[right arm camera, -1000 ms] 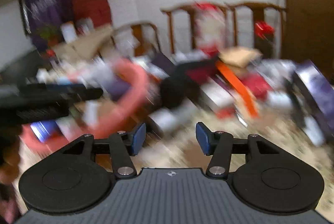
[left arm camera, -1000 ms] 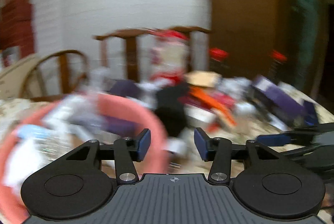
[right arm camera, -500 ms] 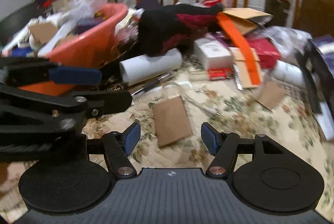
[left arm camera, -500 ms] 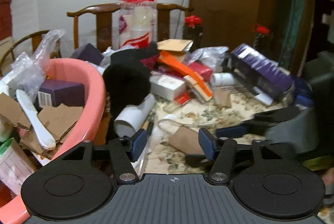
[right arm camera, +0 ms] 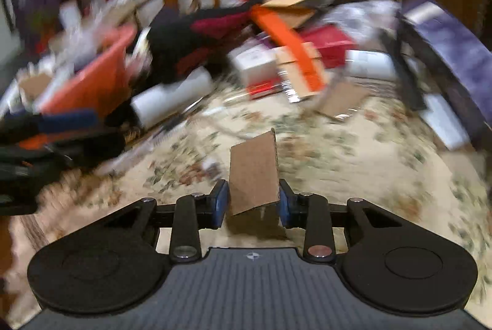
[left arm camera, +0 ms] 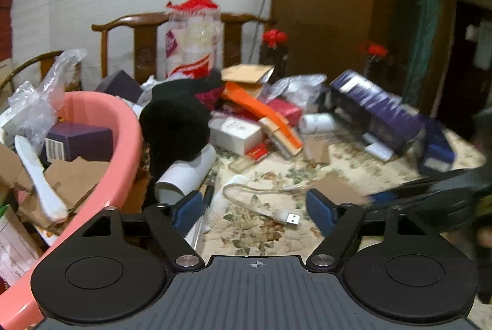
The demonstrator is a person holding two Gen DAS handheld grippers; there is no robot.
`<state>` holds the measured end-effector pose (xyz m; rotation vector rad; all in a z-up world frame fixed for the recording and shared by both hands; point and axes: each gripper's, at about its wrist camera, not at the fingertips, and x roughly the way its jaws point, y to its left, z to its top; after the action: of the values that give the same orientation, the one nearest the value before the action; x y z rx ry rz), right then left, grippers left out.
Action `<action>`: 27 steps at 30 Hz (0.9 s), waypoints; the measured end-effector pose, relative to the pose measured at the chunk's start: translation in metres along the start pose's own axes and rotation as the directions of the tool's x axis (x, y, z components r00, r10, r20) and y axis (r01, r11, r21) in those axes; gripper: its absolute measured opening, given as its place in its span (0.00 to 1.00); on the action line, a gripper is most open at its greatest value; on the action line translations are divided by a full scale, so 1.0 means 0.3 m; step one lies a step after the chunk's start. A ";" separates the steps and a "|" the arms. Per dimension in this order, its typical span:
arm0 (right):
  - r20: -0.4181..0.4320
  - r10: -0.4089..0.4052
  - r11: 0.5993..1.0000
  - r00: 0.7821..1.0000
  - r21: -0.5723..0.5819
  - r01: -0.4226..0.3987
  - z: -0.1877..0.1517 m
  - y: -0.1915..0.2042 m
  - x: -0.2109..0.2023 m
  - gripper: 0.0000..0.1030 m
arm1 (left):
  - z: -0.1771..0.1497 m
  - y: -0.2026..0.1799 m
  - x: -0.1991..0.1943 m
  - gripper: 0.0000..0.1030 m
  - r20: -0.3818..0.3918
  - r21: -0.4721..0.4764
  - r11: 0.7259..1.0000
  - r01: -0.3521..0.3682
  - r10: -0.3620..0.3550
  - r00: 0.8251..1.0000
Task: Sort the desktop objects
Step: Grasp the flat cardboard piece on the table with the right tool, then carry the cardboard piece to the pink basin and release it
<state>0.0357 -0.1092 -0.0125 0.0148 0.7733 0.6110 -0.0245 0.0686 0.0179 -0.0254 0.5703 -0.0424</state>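
The flat brown cardboard scrap (right arm camera: 253, 176) sits pinched upright between your right gripper (right arm camera: 253, 200) pads above the floral tablecloth (right arm camera: 353, 151), your left gripper (left arm camera: 253, 207) gapes empty, the pink plastic basin (left arm camera: 123, 127) holds several items already, yet most clutter remains unsorted.

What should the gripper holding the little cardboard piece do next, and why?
Probably carry it left to the pink basin. The right gripper is shut on the cardboard piece, tilted up off the tablecloth, and the basin already holds cardboard scraps. The left gripper is open, holding nothing.
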 end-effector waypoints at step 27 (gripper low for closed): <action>0.092 -0.008 0.964 0.996 0.264 -0.017 0.005 -0.216 -0.066 0.37 | 0.010 -0.099 0.345 0.51 -0.193 0.022 0.992 -0.124 0.126 0.973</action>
<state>0.0588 -0.1728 -0.0134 0.2893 0.7604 0.5036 0.0632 0.0343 -0.0344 0.0249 0.7662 0.0754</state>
